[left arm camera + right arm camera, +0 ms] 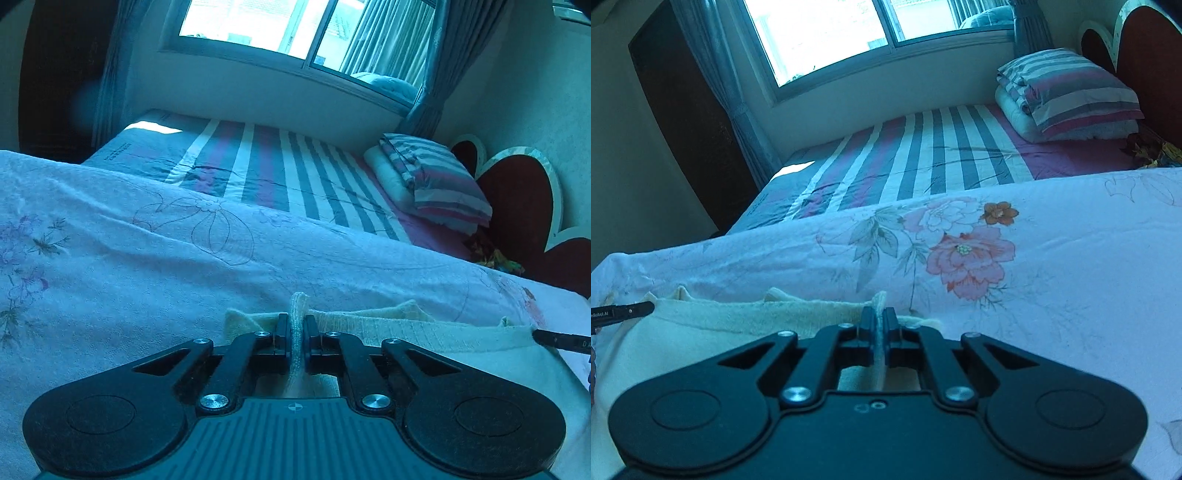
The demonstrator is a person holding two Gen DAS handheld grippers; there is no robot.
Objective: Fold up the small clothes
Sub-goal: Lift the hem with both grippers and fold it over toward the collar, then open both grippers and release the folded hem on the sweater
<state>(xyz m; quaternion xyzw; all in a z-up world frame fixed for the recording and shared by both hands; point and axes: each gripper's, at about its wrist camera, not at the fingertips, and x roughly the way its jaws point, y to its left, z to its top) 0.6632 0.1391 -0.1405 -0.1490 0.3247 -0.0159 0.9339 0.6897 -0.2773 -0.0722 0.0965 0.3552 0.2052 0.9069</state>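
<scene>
Each wrist camera sits low behind its own gripper, close over the floral sheet [110,258], facing the window [820,33]. Both views share the striped bed [923,158].

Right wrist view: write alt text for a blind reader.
The right claw is shut on a fold of a cream knit garment lying on a floral bedsheet. Beyond are a striped bedspread, a folded striped quilt and a window.

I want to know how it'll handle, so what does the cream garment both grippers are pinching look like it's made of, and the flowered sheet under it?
Cream garment: looks like soft knit, fuzzy matte surface, thick pinched edge. Flowered sheet: likely thin woven cotton, matte, finely creased, printed blooms.
</scene>
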